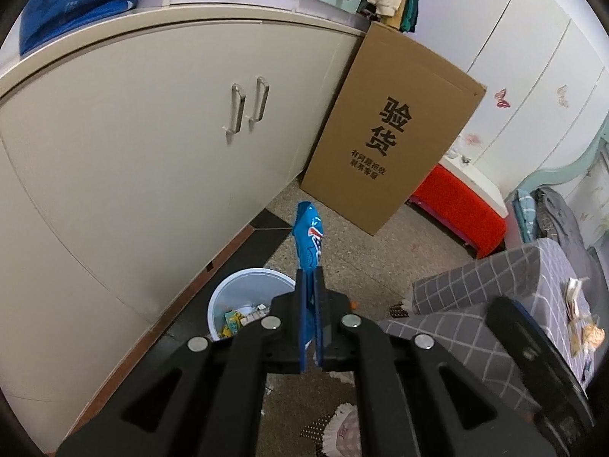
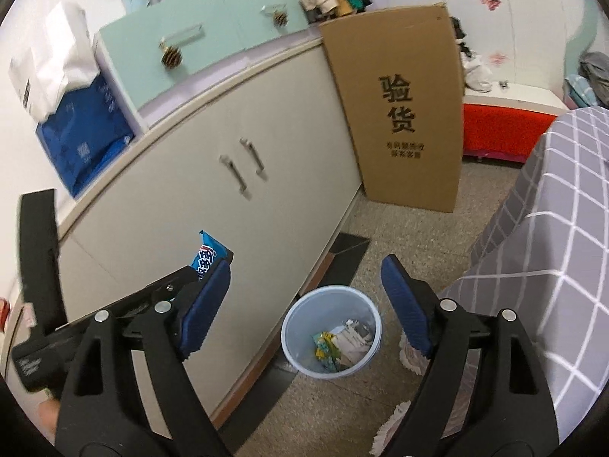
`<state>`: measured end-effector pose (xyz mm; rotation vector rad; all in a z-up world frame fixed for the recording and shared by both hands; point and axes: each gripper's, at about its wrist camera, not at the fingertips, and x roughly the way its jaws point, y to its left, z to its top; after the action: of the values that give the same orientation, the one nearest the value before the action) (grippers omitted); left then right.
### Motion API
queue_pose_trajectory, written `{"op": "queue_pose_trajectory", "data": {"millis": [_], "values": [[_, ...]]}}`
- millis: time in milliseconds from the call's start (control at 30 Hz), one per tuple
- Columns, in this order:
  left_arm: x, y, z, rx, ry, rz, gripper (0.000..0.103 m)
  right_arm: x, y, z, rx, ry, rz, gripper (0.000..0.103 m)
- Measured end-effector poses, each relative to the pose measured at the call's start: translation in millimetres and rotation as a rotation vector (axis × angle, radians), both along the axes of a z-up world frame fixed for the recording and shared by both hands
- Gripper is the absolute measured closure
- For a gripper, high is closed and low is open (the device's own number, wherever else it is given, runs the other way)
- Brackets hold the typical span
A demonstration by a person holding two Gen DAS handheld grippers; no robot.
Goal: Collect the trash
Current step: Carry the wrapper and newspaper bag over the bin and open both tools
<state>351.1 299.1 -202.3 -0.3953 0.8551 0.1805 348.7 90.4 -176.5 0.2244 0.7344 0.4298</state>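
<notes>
Blue snack wrapper (image 1: 309, 237) clenched in left gripper (image 1: 310, 278) | white trash bin (image 1: 243, 285) at its 8 o'clock | right gripper (image 2: 306, 274) released, above bin

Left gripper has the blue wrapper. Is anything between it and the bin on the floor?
Nothing visible. The crumpled blue snack wrapper, clamped in the left gripper, hangs above the floor beside the open pale blue plastic bin, whose mouth is uncovered with scraps inside.

Speckled floor (image 2: 403, 236) carries trash bin (image 2: 331, 337) and cardboard box (image 2: 403, 114).
</notes>
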Motion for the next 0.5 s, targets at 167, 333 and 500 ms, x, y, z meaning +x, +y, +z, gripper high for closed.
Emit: {"op": "queue_pose_trajectory", "data": {"millis": [167,333,500], "values": [[7,3,-3,0.015,0.03,0.043,0.023,2,-13,2,0.02,0.008,-0.041,0.021],[-4,-5,1,-0.004,0.025,0.014,0.023,-2,-23,2,0.026,0.025,-0.053,0.021],[-17,-16,14,-0.001,0.015,-0.002,0.023,-12,-30,11,0.029,0.02,-0.052,0.021]]}}
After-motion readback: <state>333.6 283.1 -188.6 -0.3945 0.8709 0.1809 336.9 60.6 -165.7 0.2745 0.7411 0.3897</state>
